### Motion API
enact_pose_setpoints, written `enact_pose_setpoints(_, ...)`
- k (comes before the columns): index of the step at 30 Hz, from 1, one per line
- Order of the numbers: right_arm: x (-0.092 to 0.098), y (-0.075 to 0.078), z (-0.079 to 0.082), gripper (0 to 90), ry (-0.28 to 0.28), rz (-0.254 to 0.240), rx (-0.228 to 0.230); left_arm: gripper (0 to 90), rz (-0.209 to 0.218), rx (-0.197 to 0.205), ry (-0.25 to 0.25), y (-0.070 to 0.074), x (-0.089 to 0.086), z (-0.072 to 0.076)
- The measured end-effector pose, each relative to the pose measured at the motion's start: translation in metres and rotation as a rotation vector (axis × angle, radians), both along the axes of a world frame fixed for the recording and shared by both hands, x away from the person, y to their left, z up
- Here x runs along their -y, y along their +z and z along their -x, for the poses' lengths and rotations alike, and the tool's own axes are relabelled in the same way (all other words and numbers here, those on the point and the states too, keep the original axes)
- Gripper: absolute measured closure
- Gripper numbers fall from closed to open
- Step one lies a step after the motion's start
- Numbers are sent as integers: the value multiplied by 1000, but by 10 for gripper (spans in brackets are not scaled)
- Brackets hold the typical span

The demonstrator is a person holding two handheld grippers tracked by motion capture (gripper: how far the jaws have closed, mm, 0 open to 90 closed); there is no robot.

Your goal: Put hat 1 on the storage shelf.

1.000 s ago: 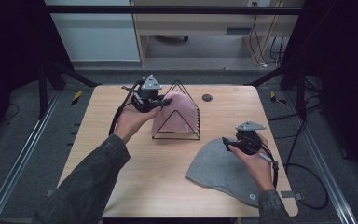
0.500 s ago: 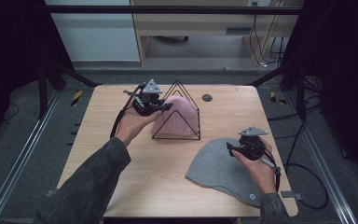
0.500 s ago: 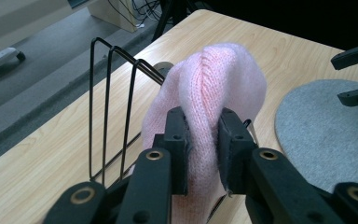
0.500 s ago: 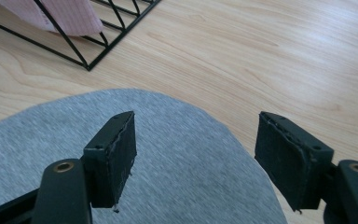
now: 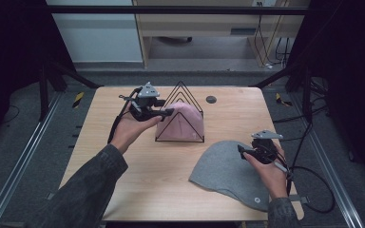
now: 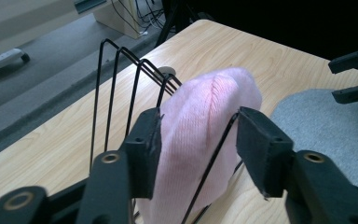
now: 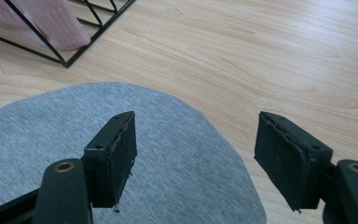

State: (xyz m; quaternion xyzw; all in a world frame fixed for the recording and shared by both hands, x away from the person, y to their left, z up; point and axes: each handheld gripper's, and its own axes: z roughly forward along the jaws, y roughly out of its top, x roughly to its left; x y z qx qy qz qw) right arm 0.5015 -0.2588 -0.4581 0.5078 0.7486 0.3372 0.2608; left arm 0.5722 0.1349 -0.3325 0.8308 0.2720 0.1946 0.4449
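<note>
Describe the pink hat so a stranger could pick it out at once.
Start at the wooden table and find the black wire rack of triangular frames near its far middle. The pink hat is tucked among those frames, beside the open left gripper. Unlike the grey hat lying flat nearby, it is pink, ribbed and propped up.

A pale wooden counter [image 5: 123, 190] stands on a grey floor [image 5: 24, 156] between metal rails [image 5: 335, 185]. At the top of the frame sit a light wooden shelf unit [image 5: 195, 23], a white panel [image 5: 95, 38] and dangling cables [image 5: 273, 28]. Both sides are dark.
</note>
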Motion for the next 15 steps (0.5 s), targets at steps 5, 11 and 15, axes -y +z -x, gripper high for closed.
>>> enact_pose_setpoints(5, 7, -3, -3, 268, -10, 10, -17, 362, -26, -5, 26, -7, -12, 15)
enact_pose_setpoints(11, 22, -9, -9, 299, -28, -16, -63, 224, -64, -68, 66, -39, -39, 40)
enact_pose_setpoints(15, 24, -15, -15, 364, -36, -17, -93, 174, -104, -106, 72, -66, -52, 55)
